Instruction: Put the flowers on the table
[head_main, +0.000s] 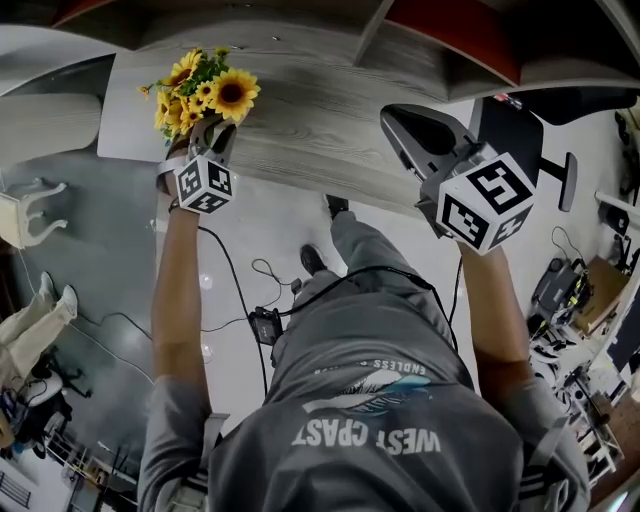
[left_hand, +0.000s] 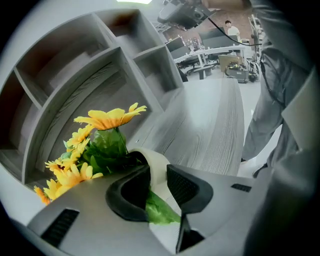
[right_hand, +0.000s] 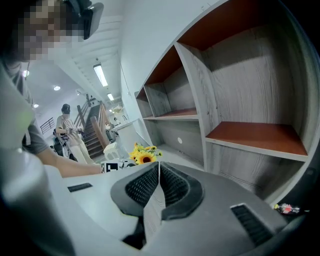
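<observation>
**Left fingers clamped on the flowers, right fingers closed on nothing**

The fingers (left_hand: 186, 186) of my left gripper (left_hand: 159, 172) are closed against the cream holder (left_hand: 152, 156) at the base of the flowers (left_hand: 100, 145). A green leaf (left_hand: 160, 210) pokes out between them. Seen from the head view, my left gripper (head_main: 212, 135) holds the flowers (head_main: 205, 95) over the left end of the counter (head_main: 320, 110). I cannot tell whether they touch it.

My right gripper (right_hand: 157, 172) has its fingers (right_hand: 175, 187) pressed together with nothing between them. In the head view it (head_main: 405, 125) hangs over the front edge of the counter, towards the counter's right end and well apart from the flowers. Looking along it, I see the yellow heads (right_hand: 142, 156) farther down the counter. The shelf unit (right_hand: 240, 100) rises along the counter's far side.
</observation>
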